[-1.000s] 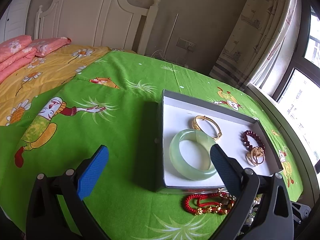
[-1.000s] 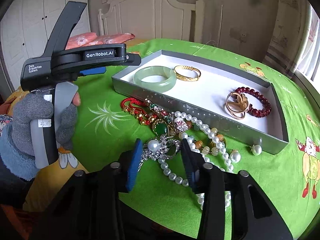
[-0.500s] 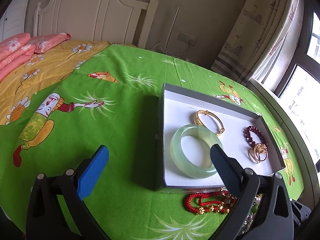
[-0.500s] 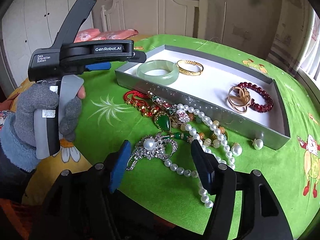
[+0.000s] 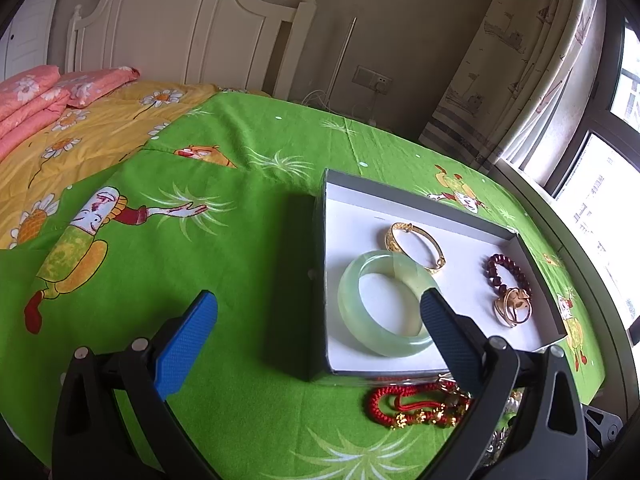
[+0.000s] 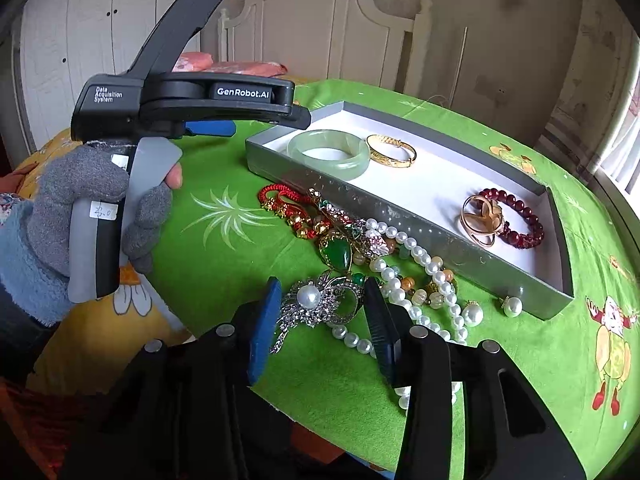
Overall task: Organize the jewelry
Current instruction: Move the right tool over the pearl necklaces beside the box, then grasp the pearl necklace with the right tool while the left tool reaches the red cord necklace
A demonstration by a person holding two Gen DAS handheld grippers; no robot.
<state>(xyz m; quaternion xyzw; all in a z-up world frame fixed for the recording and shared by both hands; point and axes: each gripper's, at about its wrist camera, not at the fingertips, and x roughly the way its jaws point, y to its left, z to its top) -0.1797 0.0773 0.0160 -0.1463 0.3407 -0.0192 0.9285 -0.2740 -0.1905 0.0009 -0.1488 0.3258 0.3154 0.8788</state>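
Two grippers over green bedspread (image 6: 224, 240). Right gripper (image 6: 320, 312) closing around pearl brooch (image 6: 316, 304) at near edge of tangled jewelry pile (image 6: 360, 248), pads not yet pressing. Left gripper (image 5: 320, 320) wide, empty, waiting beside tray (image 6: 400, 216) of sorted bangles.

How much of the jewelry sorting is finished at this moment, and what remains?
Done: the pale green jade bangle, gold bangle, dark red bead bracelet and gold rings lie in the grey tray. In hand: the right gripper is closing around the silver pearl brooch. Left: the red cord bracelet, green pendant and pearl necklace. The left gripper is open.
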